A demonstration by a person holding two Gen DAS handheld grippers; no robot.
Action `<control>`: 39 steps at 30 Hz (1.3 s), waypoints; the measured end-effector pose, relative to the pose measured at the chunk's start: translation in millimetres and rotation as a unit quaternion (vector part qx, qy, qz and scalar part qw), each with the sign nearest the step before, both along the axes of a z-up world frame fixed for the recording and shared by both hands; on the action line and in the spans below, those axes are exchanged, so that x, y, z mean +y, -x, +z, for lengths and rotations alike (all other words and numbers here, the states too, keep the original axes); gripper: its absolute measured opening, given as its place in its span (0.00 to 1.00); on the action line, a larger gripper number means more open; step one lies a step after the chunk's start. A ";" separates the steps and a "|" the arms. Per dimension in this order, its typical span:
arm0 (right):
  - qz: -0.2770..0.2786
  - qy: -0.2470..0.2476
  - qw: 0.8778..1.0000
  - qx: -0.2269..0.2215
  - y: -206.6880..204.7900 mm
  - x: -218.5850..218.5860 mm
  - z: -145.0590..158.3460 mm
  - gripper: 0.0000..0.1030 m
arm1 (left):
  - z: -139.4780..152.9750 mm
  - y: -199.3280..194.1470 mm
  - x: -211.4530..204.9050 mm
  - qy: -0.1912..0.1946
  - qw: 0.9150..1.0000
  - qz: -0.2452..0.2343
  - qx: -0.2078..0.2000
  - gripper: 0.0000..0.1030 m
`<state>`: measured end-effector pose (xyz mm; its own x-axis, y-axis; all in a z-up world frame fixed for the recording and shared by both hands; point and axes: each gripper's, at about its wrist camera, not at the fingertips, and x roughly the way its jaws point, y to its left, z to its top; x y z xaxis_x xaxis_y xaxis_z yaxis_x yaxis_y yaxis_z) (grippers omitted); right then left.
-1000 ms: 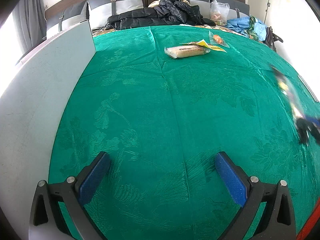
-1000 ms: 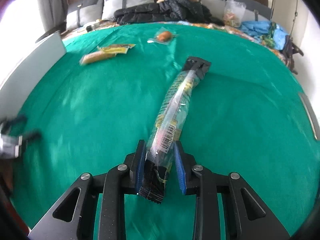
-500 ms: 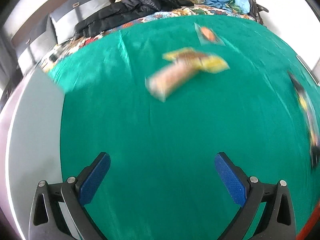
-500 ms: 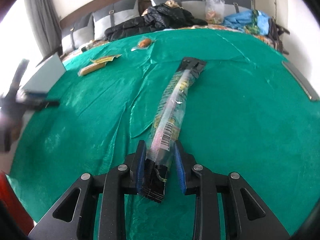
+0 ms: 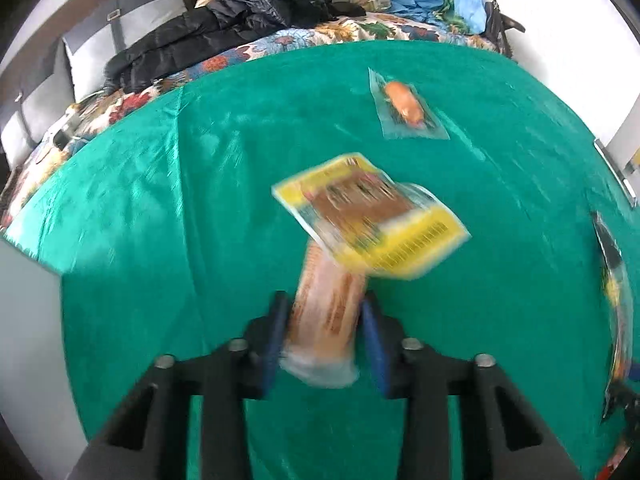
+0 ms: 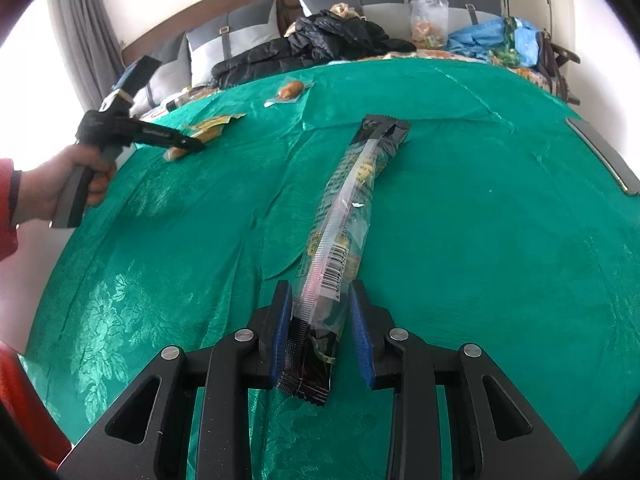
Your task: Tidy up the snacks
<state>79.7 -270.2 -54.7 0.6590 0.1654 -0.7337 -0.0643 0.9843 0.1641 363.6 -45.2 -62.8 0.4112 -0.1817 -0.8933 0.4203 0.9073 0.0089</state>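
While its jaws have just been closing, the left gripper point(image 5: 322, 336) clamps the tan snack pack point(image 5: 326, 312) on the green cloth point(image 5: 160, 220); the right gripper point(image 6: 320, 332) grips the long clear-wrapped snack point(image 6: 344, 220) lying on that cloth

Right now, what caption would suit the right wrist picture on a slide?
Right gripper clasps a long clear snack pack on green cloth; left gripper reaches a tan snack.
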 end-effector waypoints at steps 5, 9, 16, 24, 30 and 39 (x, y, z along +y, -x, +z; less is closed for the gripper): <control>0.000 0.001 1.000 0.000 0.4 -1.0 0.2 0.30 | 1.2 75.3 11.8 0.008 0.999 0.034 0.012 0.30; 0.001 0.011 1.000 -0.001 0.5 0.3 0.7 0.30 | 1.0 152.5 24.0 0.020 0.998 0.051 0.021 0.30; 0.003 0.031 0.999 -0.006 4.9 6.3 0.8 0.33 | 0.7 254.1 47.8 0.043 0.994 0.104 0.006 0.55; -0.004 0.047 0.999 0.002 20.6 14.1 4.2 0.72 | 9.3 286.6 74.3 0.070 0.990 0.122 -0.025 0.87; -0.027 -0.042 0.998 0.050 0.8 -17.0 33.5 0.72 | 27.1 261.2 61.2 0.069 0.995 0.069 -0.019 0.87; -0.054 -0.064 0.974 0.210 -95.6 -41.4 40.6 0.72 | 13.6 220.4 30.7 0.017 0.997 0.075 0.027 0.86</control>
